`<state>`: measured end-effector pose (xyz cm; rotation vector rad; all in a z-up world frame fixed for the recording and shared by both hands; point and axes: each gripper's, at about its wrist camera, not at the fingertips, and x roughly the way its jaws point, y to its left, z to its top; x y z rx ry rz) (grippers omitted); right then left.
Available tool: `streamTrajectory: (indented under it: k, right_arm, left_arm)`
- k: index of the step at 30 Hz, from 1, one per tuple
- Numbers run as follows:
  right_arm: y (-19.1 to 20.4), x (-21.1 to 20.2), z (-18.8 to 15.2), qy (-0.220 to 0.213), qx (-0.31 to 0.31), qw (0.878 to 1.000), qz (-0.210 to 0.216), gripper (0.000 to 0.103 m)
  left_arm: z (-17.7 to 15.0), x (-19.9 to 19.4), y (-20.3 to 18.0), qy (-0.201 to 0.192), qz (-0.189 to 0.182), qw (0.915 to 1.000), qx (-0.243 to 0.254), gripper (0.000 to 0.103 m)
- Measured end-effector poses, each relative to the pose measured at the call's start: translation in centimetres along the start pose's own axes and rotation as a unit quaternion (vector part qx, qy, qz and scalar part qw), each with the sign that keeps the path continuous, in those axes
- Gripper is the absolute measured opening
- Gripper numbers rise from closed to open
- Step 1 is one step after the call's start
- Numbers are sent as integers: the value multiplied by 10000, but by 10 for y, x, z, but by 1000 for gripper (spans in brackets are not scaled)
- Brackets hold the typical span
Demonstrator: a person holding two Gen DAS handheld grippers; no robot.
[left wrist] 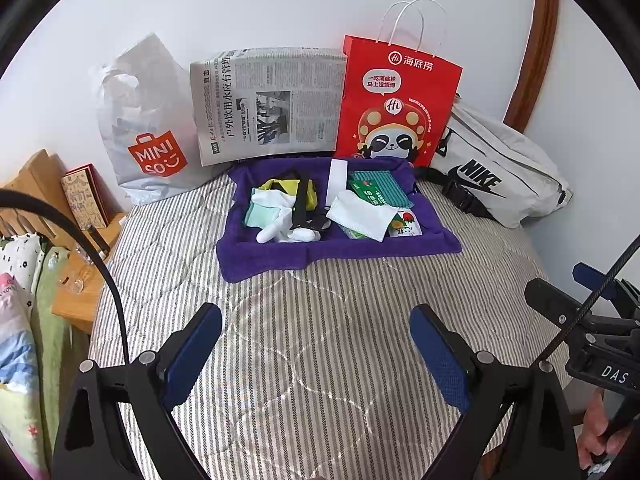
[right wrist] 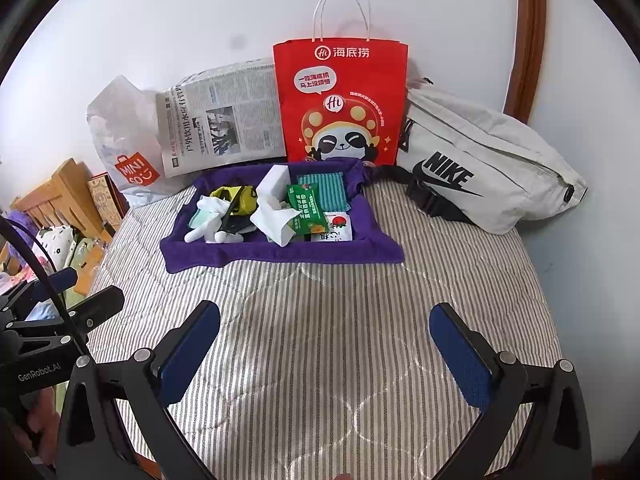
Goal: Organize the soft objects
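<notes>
**Both tools open, soft pile straight ahead at the far edge of the bed**

The left tool (left wrist: 316, 344) and the right tool (right wrist: 324, 344) each hover over the striped quilt (left wrist: 320, 300) near the bed's near edge, jaws spread wide and holding nothing. The purple tray (left wrist: 280, 252), a cloth-lined holder with limp walls, lies directly forward of both, close to the wall-side edge of the bed, its long axis running across the bed from left to right. Neither tool touches it; a bare stretch of quilt lies between.

Inside, toward the tray's left end, white socks (left wrist: 280, 216) drape over a pale green cloth (left wrist: 256, 216), with a yellow-and-black fabric piece (left wrist: 296, 192) behind them. Toward the right end lie a crumpled white tissue (left wrist: 360, 216), a glossy green packet (right wrist: 304, 204), a ribbed teal cloth (right wrist: 322, 186) and a small printed card (right wrist: 338, 226). From its own view the left tool looks better lined up with the sock end, the right tool with the tissue end, so I judge each hand suited to its own side.

Everything in the tray looks thin and floppy, likely to bunch when pinched. Behind it, along the wall, stand a Miniso plastic bag (left wrist: 152, 128), a folded newspaper (left wrist: 268, 104), a stiff red paper bag (left wrist: 396, 104) and a soft grey Nike pouch (left wrist: 500, 172).
</notes>
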<state>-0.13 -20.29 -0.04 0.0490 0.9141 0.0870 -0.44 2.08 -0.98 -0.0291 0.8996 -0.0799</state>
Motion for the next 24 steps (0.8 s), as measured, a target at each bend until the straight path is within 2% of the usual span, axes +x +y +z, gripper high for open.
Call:
streamTrajectory:
  k: [24]
  right_arm:
    - [-2, 5, 0, 60, -9, 10000, 26, 103]
  left_arm:
    - [2, 0, 1, 49, 97, 9999, -33, 95]
